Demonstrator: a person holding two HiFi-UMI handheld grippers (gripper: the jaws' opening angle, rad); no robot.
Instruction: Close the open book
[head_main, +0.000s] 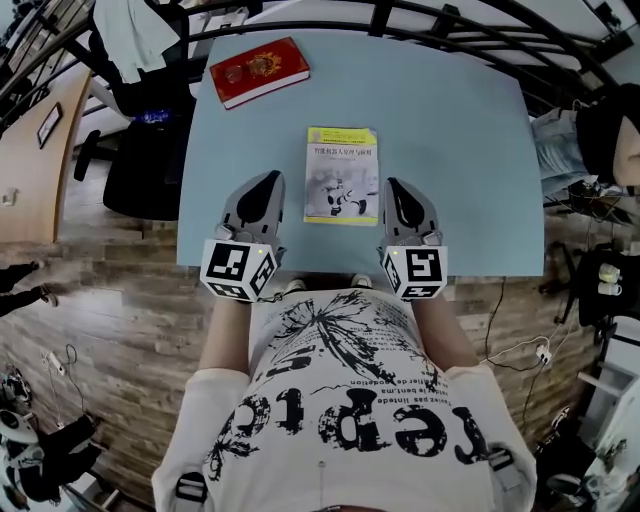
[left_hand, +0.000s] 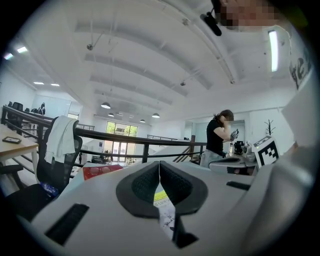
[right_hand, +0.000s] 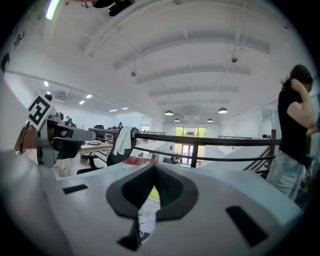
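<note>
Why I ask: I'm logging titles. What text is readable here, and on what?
Yellow-and-white book: cover print too small to read.
Red book: gold emblem; no legible words.
Shirt: large black letters, warped, not reliably readable.

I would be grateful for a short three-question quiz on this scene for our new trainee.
1. True or false: the yellow-and-white book lies open on the table.
2. The red book lies at the table's: A) far left corner; B) near right corner; C) centre.
3. Fill in: the jaws of the left gripper and the right gripper are both ____.
Key: 1 false, it is closed; 2 A; 3 shut, empty.
</note>
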